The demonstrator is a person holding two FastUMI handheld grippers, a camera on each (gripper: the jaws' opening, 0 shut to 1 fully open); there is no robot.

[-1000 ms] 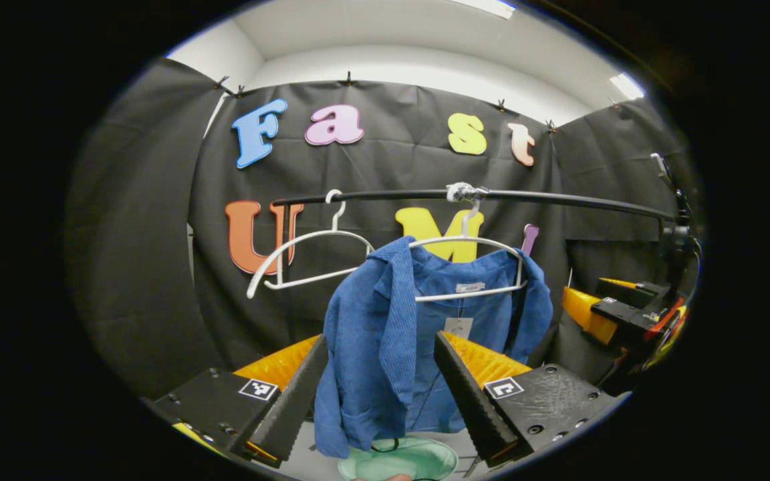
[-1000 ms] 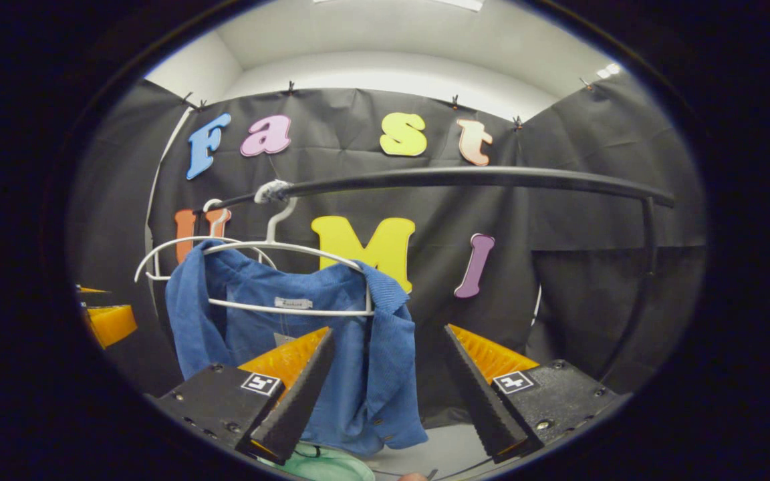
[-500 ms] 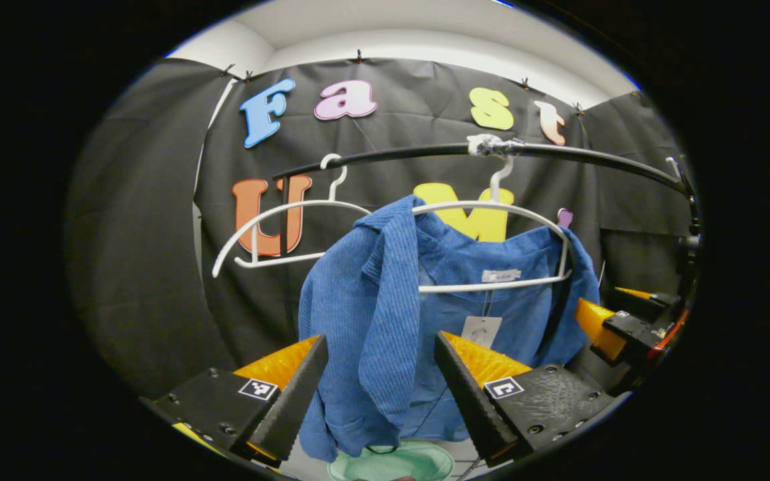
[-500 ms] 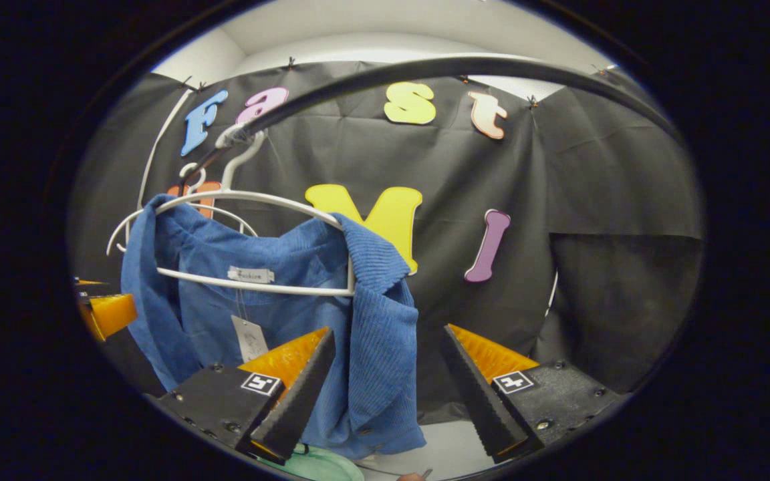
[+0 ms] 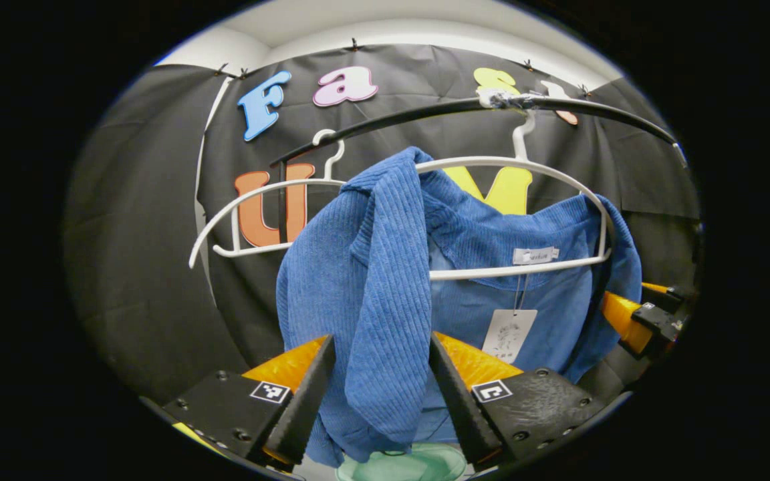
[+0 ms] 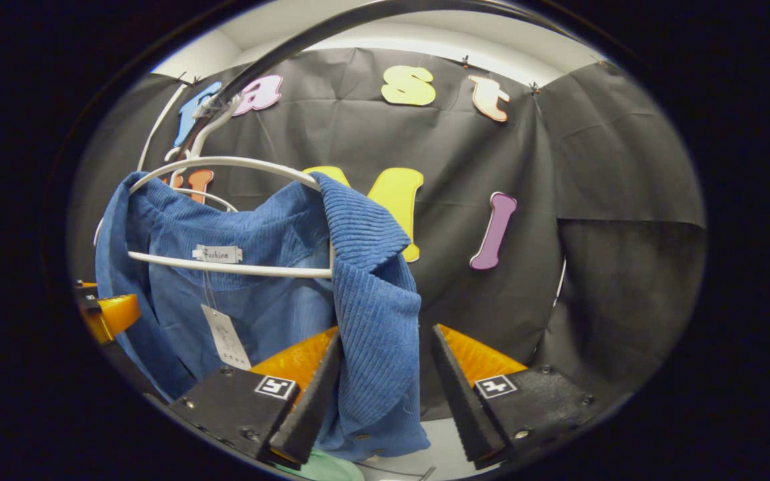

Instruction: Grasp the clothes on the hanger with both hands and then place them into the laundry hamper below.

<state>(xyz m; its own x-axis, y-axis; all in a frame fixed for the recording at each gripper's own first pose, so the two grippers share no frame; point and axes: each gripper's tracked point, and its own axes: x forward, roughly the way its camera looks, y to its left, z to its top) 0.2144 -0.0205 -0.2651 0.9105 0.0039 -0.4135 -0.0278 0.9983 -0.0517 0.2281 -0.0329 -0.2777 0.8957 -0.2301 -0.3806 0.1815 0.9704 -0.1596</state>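
A blue corduroy shirt [image 5: 478, 234] hangs on a white hanger [image 5: 525, 164] from the black rail [image 5: 392, 120], with a paper tag [image 5: 508, 334] dangling inside it. My left gripper [image 5: 380, 339] is open, and the shirt's left shoulder and front panel hang between its fingers. In the right gripper view the shirt [image 6: 258, 227] has its other shoulder panel between the fingers of my open right gripper [image 6: 386, 332]. A mint-green hamper [image 5: 402, 464] sits below the shirt's hem, its rim [image 6: 321, 467] just visible. Each view catches the other gripper beside the shirt [image 5: 632, 314] [image 6: 107, 314].
An empty second white hanger [image 5: 258, 214] hangs on the same rail to the left of the shirt. The black cloth wall [image 6: 592, 200] stands close behind the rail. The rail's upright post [image 5: 283, 200] rises at the left end.
Both grippers have moved in and up toward the shirt, so it looms larger and its shoulder panels now hang deeper between the fingers. The finger gaps look slightly narrower.
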